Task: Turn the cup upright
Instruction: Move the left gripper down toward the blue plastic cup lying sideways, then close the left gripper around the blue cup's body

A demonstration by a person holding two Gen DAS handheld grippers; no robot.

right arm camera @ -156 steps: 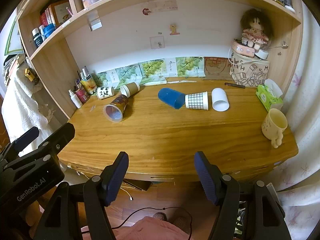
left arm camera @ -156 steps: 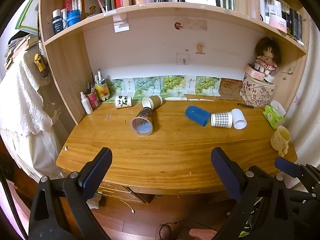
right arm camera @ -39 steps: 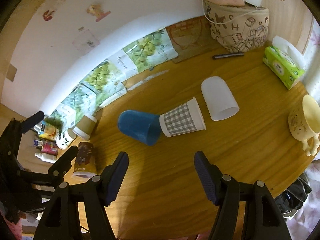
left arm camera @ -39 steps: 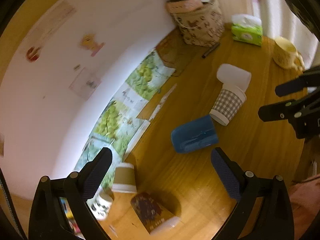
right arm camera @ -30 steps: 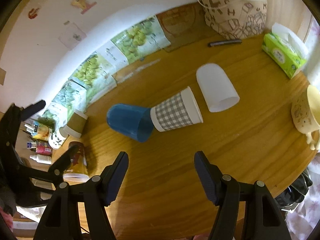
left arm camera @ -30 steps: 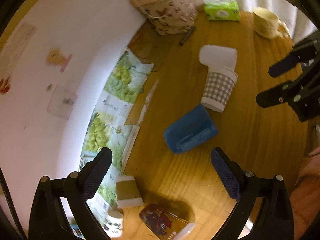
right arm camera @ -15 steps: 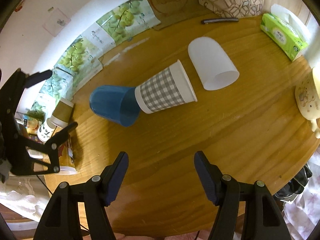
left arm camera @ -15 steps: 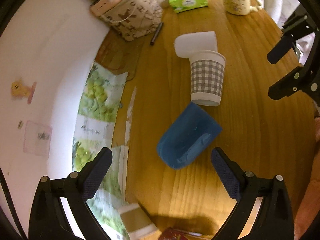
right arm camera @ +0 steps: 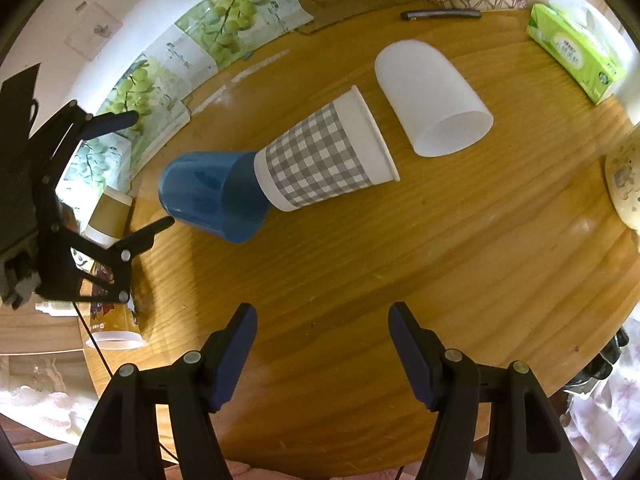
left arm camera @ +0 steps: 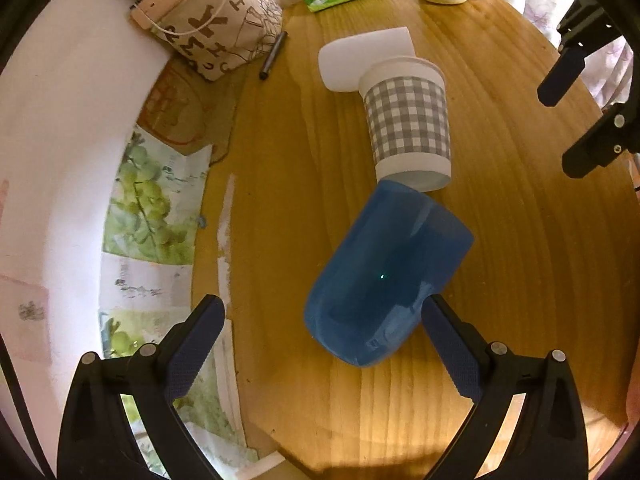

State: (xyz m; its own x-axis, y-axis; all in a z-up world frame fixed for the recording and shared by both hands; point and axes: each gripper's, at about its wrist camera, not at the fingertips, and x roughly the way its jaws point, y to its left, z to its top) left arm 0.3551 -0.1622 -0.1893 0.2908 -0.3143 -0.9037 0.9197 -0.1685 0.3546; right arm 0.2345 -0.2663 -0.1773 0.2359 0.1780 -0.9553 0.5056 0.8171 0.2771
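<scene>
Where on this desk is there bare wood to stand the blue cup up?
Bare wood lies in front of the blue cup and checked paper cup, toward the right gripper. The back is crowded: white cup, pen, tissue pack.

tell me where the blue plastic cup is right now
The blue plastic cup lies on its side on the wooden desk, low in the left wrist view between the open left gripper's fingers, its mouth against the base of the grey checked paper cup.
</scene>
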